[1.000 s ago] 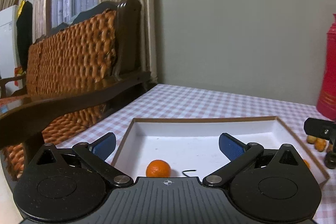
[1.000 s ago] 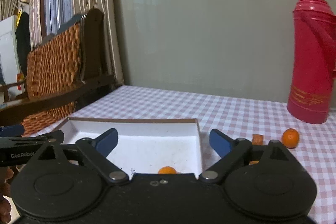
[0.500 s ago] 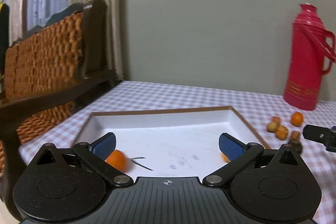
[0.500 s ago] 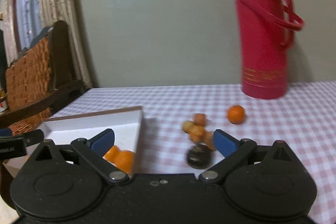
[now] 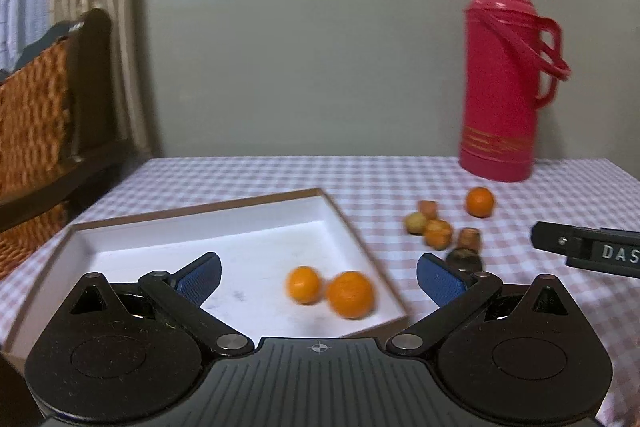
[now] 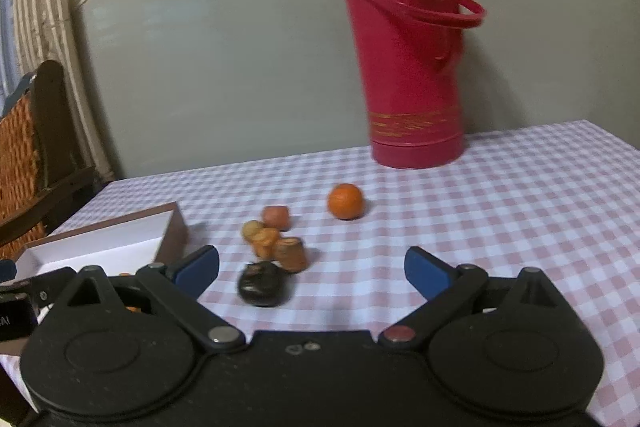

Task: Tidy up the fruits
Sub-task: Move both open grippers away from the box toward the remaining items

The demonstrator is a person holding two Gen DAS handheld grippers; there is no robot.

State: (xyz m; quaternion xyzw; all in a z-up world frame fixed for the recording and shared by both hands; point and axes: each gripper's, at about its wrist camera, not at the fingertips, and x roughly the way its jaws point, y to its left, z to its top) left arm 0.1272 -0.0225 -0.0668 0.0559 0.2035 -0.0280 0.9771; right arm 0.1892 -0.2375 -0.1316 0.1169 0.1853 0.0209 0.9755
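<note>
A shallow white box [image 5: 120, 239] with a brown rim lies on the checked tablecloth; its right corner [image 6: 170, 227] shows in the right wrist view. Two oranges [image 5: 350, 294] [image 5: 303, 284] rest in its near right corner. My left gripper [image 5: 318, 277] hovers open above them, holding nothing. To the right of the box lie a lone orange [image 6: 345, 201] [image 5: 479, 201], a cluster of small brownish fruits [image 6: 272, 241] [image 5: 438, 233] and one dark fruit [image 6: 262, 283]. My right gripper [image 6: 312, 273] is open and empty just before that cluster.
A tall red thermos [image 6: 404, 67] [image 5: 504, 79] stands at the back of the table near the grey wall. A wooden chair with an orange woven cushion [image 5: 36, 107] stands left of the table. The right gripper's body [image 5: 588, 253] shows at the left view's right edge.
Both views have swung to the right: the chair has slid out to the left, the thermos and loose fruits have come towards the middle. Both grippers stay open.
</note>
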